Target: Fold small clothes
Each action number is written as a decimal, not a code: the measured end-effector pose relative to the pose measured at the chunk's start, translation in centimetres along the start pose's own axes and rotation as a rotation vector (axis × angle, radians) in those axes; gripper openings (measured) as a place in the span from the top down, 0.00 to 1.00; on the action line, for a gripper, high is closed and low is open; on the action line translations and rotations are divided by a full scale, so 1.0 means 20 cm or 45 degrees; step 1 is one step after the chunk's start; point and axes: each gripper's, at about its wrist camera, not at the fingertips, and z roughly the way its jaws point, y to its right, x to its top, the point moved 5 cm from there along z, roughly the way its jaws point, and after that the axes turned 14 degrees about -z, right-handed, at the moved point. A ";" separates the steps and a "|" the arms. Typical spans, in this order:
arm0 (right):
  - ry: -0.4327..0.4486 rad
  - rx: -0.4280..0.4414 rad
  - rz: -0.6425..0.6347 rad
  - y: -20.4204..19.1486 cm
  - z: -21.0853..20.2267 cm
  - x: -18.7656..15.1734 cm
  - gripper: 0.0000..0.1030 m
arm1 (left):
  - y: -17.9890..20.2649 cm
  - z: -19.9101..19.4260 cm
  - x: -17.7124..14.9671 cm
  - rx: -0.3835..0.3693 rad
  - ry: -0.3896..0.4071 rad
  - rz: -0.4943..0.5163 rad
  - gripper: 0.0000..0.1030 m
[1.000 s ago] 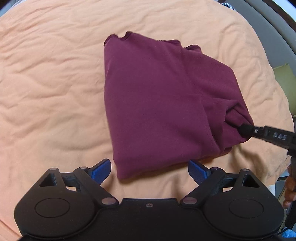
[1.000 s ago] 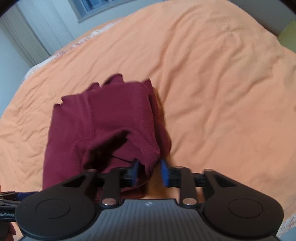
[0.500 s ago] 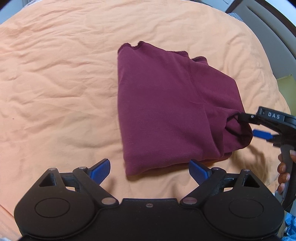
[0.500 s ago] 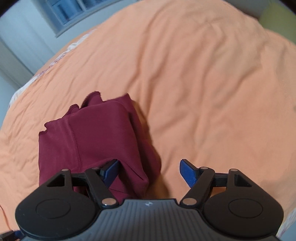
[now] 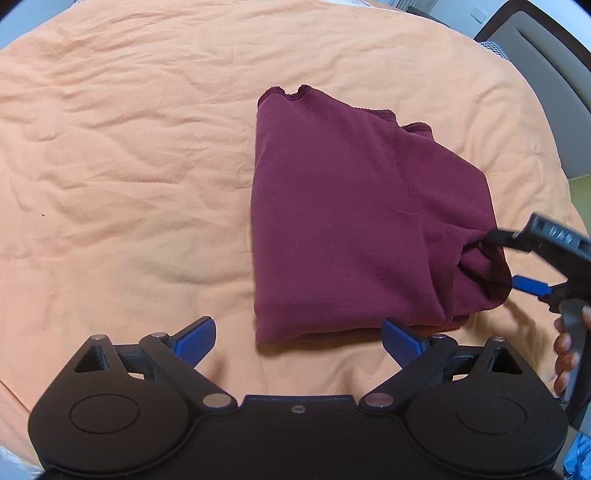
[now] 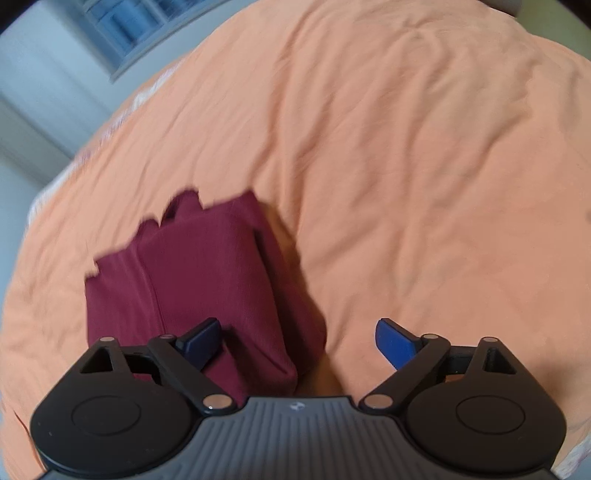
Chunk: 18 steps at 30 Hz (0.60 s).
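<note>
A maroon garment (image 5: 351, 221) lies folded into a thick packet on the orange bedcover (image 5: 129, 166). My left gripper (image 5: 298, 338) is open just short of its near edge, with nothing between its blue pads. My right gripper (image 5: 511, 260) is at the packet's right corner, open, one black finger touching the bunched cloth and a hand (image 5: 565, 354) behind it. In the right wrist view the garment (image 6: 199, 288) sits low and left. The right gripper (image 6: 299, 338) stands wide open there, its left finger over the cloth's near corner and gripping nothing.
The bedcover is wrinkled and spreads far to the left and beyond the garment. A dark frame (image 5: 535, 55) rises past the bed's far right edge. A window (image 6: 122, 29) and pale wall show beyond the bed in the right wrist view.
My right gripper was shut on the garment's right corner; it has opened, let the cloth drop and spread wider. The left gripper stayed open and drew back a little.
</note>
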 end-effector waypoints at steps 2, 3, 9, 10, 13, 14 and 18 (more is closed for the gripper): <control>-0.041 -0.025 -0.083 -0.02 0.02 -0.04 0.08 | 0.00 0.00 0.00 0.004 0.001 -0.006 0.06; -0.058 -0.036 -0.121 -0.03 0.03 -0.07 0.07 | 0.00 0.00 -0.01 0.007 0.001 -0.010 0.06; -0.122 -0.090 -0.327 -0.04 0.02 -0.23 0.00 | -0.02 0.00 0.00 0.021 0.001 -0.055 0.05; -0.130 -0.091 -0.337 -0.04 0.02 -0.24 0.00 | -0.02 0.00 0.00 0.023 0.001 -0.064 0.05; -0.147 -0.076 -0.326 -0.02 0.01 -0.25 0.00 | -0.02 0.01 0.01 0.028 -0.003 -0.082 0.05; -0.147 -0.076 -0.327 -0.02 0.00 -0.24 0.00 | -0.02 0.02 0.01 0.030 -0.005 -0.083 0.05; -0.057 -0.004 -0.278 -0.04 -0.11 -0.19 0.00 | -0.02 0.02 0.01 0.040 -0.007 -0.076 0.03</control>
